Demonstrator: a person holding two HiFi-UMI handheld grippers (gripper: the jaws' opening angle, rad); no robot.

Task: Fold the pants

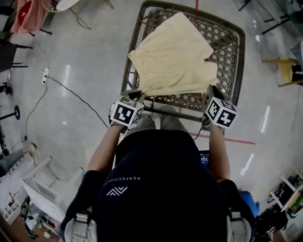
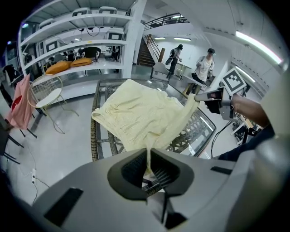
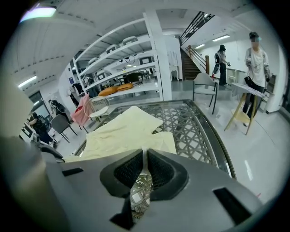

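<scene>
Pale yellow pants (image 1: pixel 173 56) lie spread on a glass-topped lattice table (image 1: pixel 239 61), their near edge lifted off the surface. My left gripper (image 1: pixel 140 96) is shut on the near left corner of the cloth. In the left gripper view, a thin fold of pants (image 2: pixel 140 115) runs down between the pads of the left gripper (image 2: pixel 148 156). My right gripper (image 1: pixel 211 90) is shut on the near right corner. In the right gripper view, a strip of pants (image 3: pixel 131 131) is pinched in the right gripper (image 3: pixel 145 156). The fabric hangs taut between both grippers.
The table rim (image 2: pixel 94 136) is woven wicker. A pink cloth (image 1: pixel 28 14) hangs on a chair at far left, beside a round wire stool (image 2: pixel 45 88). A cable (image 1: pixel 71 92) runs over the floor. A wooden stand (image 1: pixel 286 71) is at right. People (image 2: pixel 206 65) stand far behind.
</scene>
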